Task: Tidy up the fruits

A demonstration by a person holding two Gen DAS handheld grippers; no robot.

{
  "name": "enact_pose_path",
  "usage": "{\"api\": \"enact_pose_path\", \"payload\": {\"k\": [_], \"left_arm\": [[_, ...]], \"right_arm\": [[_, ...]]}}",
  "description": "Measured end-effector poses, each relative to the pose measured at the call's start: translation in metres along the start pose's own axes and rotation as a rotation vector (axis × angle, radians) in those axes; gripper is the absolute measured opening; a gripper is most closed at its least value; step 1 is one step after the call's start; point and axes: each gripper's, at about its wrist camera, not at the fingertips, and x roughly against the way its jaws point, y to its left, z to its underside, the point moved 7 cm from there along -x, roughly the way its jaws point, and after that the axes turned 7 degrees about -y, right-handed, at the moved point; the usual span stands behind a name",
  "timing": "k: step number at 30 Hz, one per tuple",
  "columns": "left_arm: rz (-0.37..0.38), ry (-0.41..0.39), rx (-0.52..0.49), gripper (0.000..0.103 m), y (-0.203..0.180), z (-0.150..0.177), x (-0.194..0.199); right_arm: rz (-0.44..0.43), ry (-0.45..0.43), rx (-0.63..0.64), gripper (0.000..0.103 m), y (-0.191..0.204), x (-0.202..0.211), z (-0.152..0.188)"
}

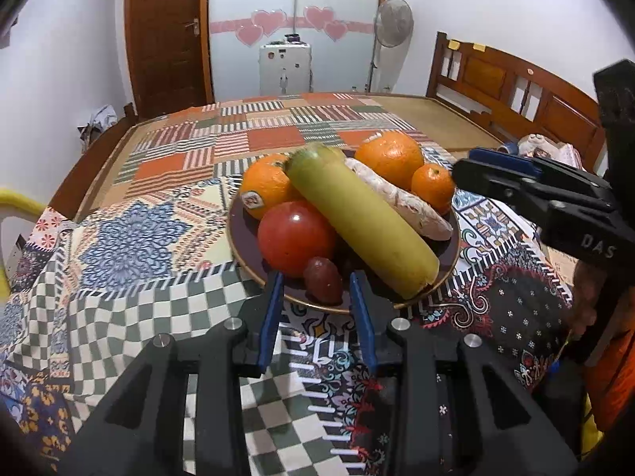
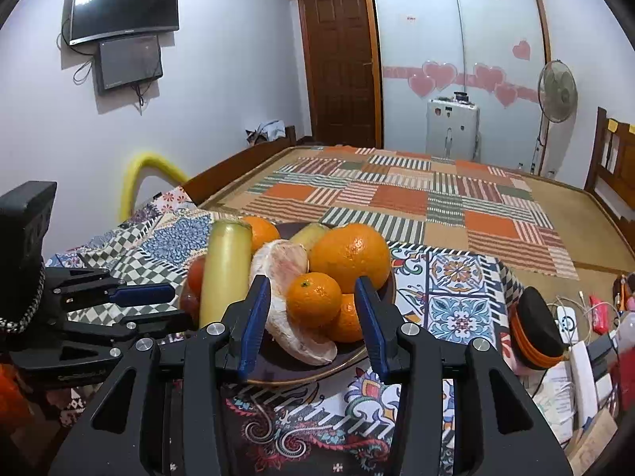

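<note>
Fruit heaped on plate [image 1: 254,273] on bed: small dark fruit [image 1: 322,280] just ahead of left tongs [image 1: 316,283], small orange [image 2: 313,299] just ahead of right tongs [image 2: 312,291]; both tongs released, empty.

Each black claw [image 1: 316,277] [image 2: 311,291] has blue finger pads [image 1: 273,309], silver screws and white lettering.

plate [image 1: 448,256] on cloth [image 1: 131,238] | banana [image 1: 357,218] across plate — tomato [image 1: 295,236] left, oranges behind
</note>
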Motion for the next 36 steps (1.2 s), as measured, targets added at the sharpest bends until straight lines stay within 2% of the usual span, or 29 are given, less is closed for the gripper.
{"api": "enact_pose_path", "payload": {"k": [3,6,13,18,21,25,27,30,32,34,36], "left_arm": [[-0.021,-0.038,0.032,0.034,0.006,-0.009,0.022],[-0.049,-0.109,0.054,0.034,0.010,-0.021,0.057],[-0.106,-0.341,0.063,0.034,-0.005,-0.053,0.174],[-0.168,-0.493,0.049,0.037,-0.024,-0.058,0.248],[-0.176,-0.544,0.038,0.043,-0.034,-0.054,0.277],[-0.171,-0.606,0.037,0.063,-0.048,-0.044,0.310],[-0.169,-0.626,0.031,0.065,-0.054,-0.039,0.323],[-0.176,-0.645,0.015,0.073,-0.059,-0.033,0.337],[-0.182,-0.658,0.012,0.087,-0.062,-0.029,0.344],[-0.188,-0.669,0.013,0.095,-0.065,-0.025,0.351],[-0.190,-0.675,0.007,0.098,-0.067,-0.022,0.356]], "right_arm": [[0.005,-0.030,-0.009,0.041,0.004,0.018,-0.010],[0.012,-0.080,-0.014,0.041,0.011,0.047,-0.024],[0.034,-0.261,0.002,0.041,0.045,0.145,-0.060],[0.061,-0.377,0.021,0.048,0.073,0.200,-0.067],[0.086,-0.434,0.034,0.054,0.087,0.226,-0.067],[0.107,-0.471,0.037,0.061,0.099,0.242,-0.064],[0.114,-0.483,0.028,0.069,0.103,0.248,-0.062],[0.129,-0.495,0.023,0.077,0.104,0.252,-0.061],[0.133,-0.503,0.018,0.084,0.105,0.256,-0.061],[0.140,-0.514,0.015,0.088,0.106,0.260,-0.061],[0.142,-0.518,0.013,0.093,0.107,0.265,-0.060]]}}
